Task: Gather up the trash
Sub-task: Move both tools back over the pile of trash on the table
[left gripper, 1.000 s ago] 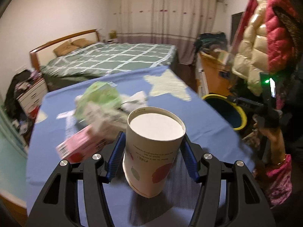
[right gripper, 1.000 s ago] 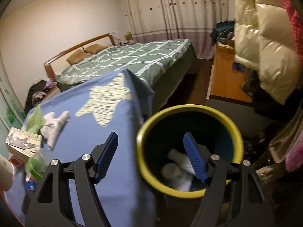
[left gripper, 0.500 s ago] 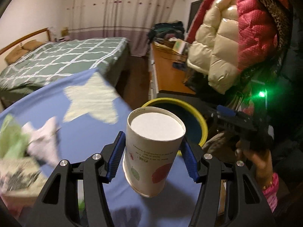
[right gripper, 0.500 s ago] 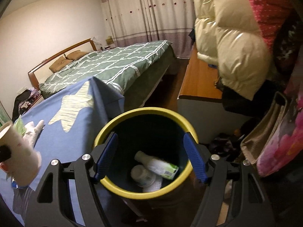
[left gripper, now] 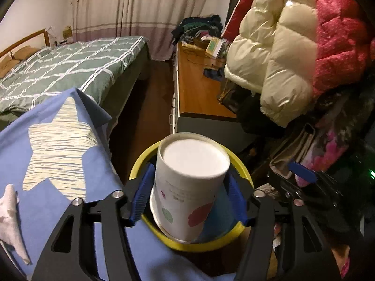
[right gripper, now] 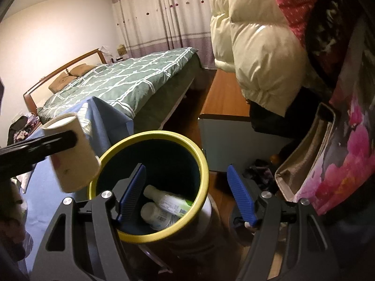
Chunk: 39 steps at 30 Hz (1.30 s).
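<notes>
- Standing beside the corner of the blue-covered table [left gripper: 58, 187], the yellow-rimmed bin [right gripper: 201, 164] is the largest item in play; two white bottles [right gripper: 168, 201] already lie at its bottom.
- The paper cup [left gripper: 189, 187], bottom end up and tilted, sits between the blue pads of the left gripper [left gripper: 187, 199], directly over the bin's mouth in the left wrist view; the right wrist view places it nearer the rim on the table side.
- The left gripper's jaws are opening around the cup. A narrow gap shows on the right-hand pad [left gripper: 234, 201], so the grip appears to be letting go.
- The right gripper [right gripper: 185, 194] stands wide open and empty, hovering over the bin.
- A crumpled tissue [left gripper: 9, 217] remains on the table, uncollected.
- Risk: if the cup drops while close to the rim, it may strike the edge and bounce onto the floor or back onto the cloth.
- Risk: the tilt could make the cup catch on one pad and swing sideways as it falls.
- Risk: the right gripper, so near the opening, could deflect the falling cup.
</notes>
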Motion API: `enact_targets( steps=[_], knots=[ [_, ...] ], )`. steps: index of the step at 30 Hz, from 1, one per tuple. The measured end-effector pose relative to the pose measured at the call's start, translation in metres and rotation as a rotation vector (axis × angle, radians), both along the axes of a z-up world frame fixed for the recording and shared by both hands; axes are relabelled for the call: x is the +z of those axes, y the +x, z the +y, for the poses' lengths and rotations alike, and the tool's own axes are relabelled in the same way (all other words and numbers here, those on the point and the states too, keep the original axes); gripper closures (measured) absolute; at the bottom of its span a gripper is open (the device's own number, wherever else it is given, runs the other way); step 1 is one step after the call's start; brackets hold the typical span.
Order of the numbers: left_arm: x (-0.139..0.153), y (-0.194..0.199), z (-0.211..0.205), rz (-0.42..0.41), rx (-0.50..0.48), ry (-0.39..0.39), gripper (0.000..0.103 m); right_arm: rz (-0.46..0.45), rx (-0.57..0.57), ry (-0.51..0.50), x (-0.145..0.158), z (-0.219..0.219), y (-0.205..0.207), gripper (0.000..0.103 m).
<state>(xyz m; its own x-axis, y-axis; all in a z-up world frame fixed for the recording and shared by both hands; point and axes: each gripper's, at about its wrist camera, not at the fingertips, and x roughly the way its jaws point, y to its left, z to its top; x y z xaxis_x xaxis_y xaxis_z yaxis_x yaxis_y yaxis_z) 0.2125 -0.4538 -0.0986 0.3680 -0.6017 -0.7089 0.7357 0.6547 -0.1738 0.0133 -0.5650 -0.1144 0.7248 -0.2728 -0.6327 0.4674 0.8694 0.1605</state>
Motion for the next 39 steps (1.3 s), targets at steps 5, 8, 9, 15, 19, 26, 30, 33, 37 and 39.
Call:
enact_targets(
  steps=[5, 8, 9, 15, 19, 26, 30, 33, 37, 39],
  knots=[
    [0.010, -0.002, 0.021, 0.003, 0.034, -0.030, 0.019, 0.010, 0.008, -0.006, 0.001, 0.007, 0.002, 0.035],
    [0.027, -0.012, 0.049, -0.047, 0.051, -0.049, 0.019, 0.015, 0.018, -0.010, 0.002, 0.016, 0.007, 0.035],
    [0.034, -0.017, 0.063, -0.067, 0.062, -0.057, 0.019, 0.017, 0.027, -0.010, 0.002, 0.021, 0.010, 0.035],
    [0.068, -0.037, 0.169, -0.160, 0.193, -0.083, 0.014, 0.020, 0.106, -0.024, 0.012, 0.059, 0.036, 0.035],
    [0.081, -0.047, 0.249, -0.220, 0.323, -0.080, 0.010, 0.015, 0.195, -0.019, 0.021, 0.092, 0.063, 0.035],
    [0.074, -0.059, 0.373, -0.256, 0.561, -0.010, 0.009, 0.023, 0.450, -0.051, 0.040, 0.192, 0.131, 0.035],
    [0.060, -0.057, 0.430, -0.229, 0.660, 0.011, 0.009, 0.024, 0.593, -0.050, 0.052, 0.252, 0.164, 0.035],
    [0.052, -0.054, 0.455, -0.221, 0.693, 0.016, 0.009, 0.029, 0.701, -0.057, 0.060, 0.297, 0.192, 0.035],
    [0.047, -0.049, 0.472, -0.217, 0.712, 0.016, 0.009, 0.087, 0.805, -0.103, 0.062, 0.355, 0.233, 0.040],
    [0.046, -0.049, 0.476, -0.218, 0.715, 0.013, 0.009, 0.117, 0.821, -0.111, 0.059, 0.370, 0.247, 0.046]
  ],
)
